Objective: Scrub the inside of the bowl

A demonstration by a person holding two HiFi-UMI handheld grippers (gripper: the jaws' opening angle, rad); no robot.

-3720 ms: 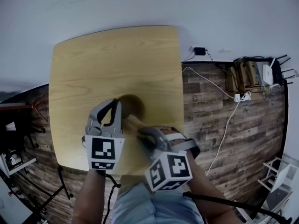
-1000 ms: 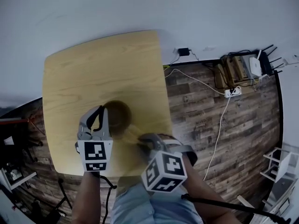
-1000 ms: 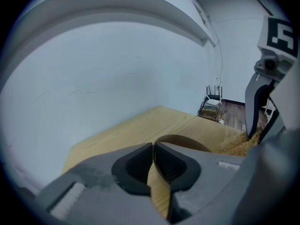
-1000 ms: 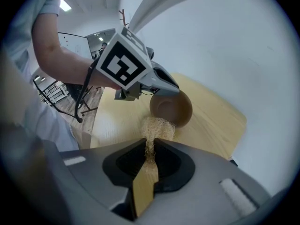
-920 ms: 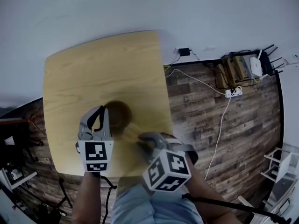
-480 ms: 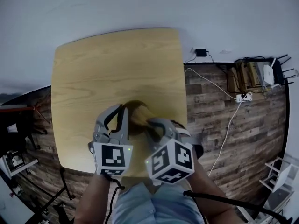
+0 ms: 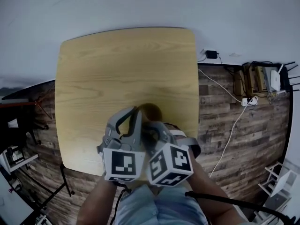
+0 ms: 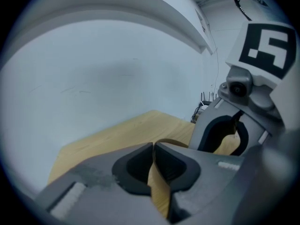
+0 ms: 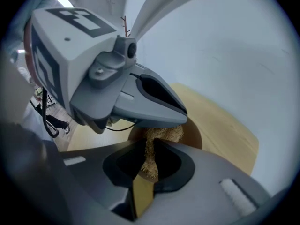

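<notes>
A small brown bowl (image 7: 152, 110) stands on the light wooden table (image 7: 117, 64), near its front edge. My left gripper (image 7: 133, 112) is shut on the bowl's near rim; the thin brown wall (image 8: 158, 186) runs between its jaws (image 8: 153, 150). My right gripper (image 7: 149, 126) sits close beside it on the right, shut on a tan fibrous scrubber (image 9: 163, 134). The scrubber's tuft pokes past the jaws (image 9: 149, 150) into the bowl (image 9: 193, 138), under the left gripper's finger (image 9: 154, 102). Most of the bowl is hidden by both grippers in the head view.
Dark plank floor (image 7: 225, 125) lies to the right of the table, with a white cable (image 7: 229, 125), a power strip (image 7: 248, 100) and a router (image 7: 274, 78). Black stands (image 7: 18, 144) are at the left. A pale wall (image 7: 140, 3) rises behind the table.
The two grippers have drawn close together. The right gripper has brought the scrubber from beside the bowl to inside it. The left gripper stays shut on the rim.
</notes>
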